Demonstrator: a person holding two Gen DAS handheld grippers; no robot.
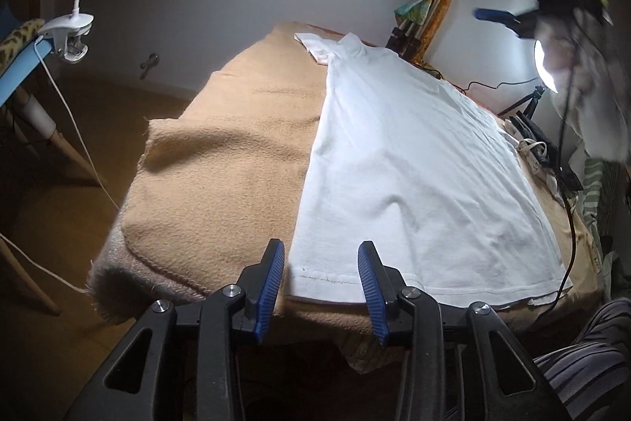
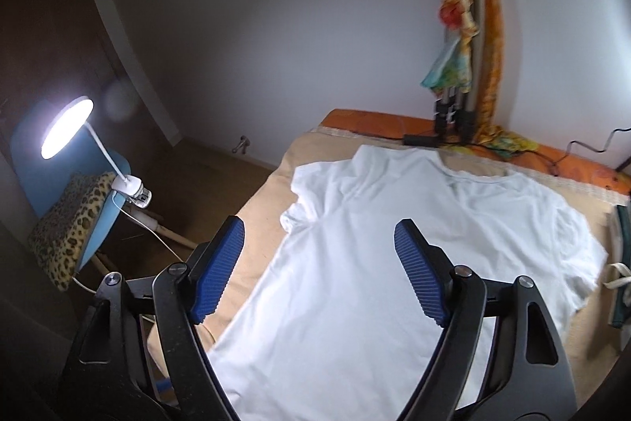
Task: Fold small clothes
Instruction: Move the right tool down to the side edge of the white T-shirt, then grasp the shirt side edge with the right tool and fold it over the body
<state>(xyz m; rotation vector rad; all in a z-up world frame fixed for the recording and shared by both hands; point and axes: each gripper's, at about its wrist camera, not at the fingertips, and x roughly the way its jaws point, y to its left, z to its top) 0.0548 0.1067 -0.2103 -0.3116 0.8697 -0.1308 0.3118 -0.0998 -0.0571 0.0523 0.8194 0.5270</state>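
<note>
both tongs (image 1: 321, 287) (image 2: 319, 271) gape over white shirt (image 1: 414, 160); lamp (image 2: 67, 127) beside.

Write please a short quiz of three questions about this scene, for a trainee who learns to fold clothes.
1. True or false: the white T-shirt lies spread flat on the tan blanket.
2. Which edge of the shirt sits between the left hand-held gripper's fingers: A collar, B bottom hem, C sleeve?
3. Fill in: the lit lamp is clamped to a blue ____.

Key: 1 true; 2 B; 3 chair.
</note>
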